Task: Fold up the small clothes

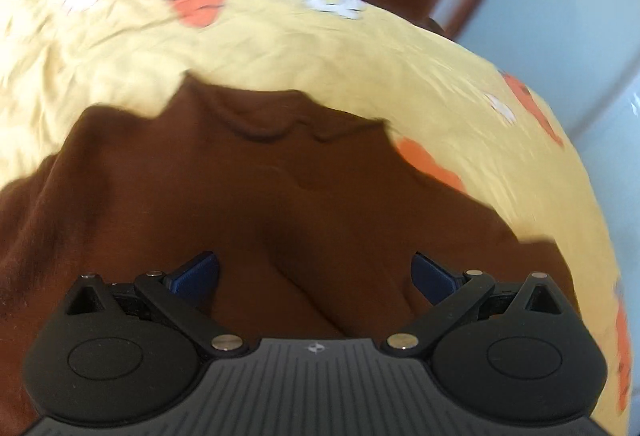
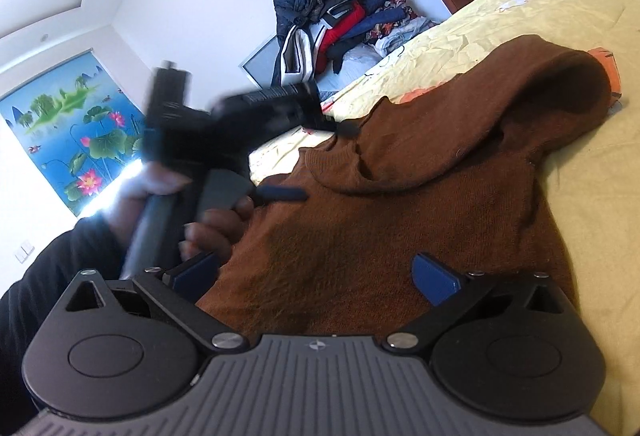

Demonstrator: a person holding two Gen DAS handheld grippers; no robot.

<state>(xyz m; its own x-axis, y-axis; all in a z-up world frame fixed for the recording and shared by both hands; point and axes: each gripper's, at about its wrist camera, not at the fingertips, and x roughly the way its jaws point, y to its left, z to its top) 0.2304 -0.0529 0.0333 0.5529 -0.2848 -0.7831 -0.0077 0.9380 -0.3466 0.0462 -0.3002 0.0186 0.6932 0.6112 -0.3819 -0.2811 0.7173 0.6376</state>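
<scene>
Both grippers, left gripper [image 1: 315, 274] and right gripper [image 2: 315, 274], gape over the brown sweater [image 2: 400, 204]; yellow bedsheet [image 1: 280, 48] beyond; neither grips anything.

A bed carries everything here, covered by a wrinkled pale yellow sheet [image 1: 280, 48] printed with orange shapes and small white figures. A brown sweater [image 1: 248, 204] lies directly on the sheet at the near side, spread wide, its creased far edge resting on the yellow cloth. In the right wrist view one part of the sweater is bunched up into a raised fold toward the far right.
</scene>
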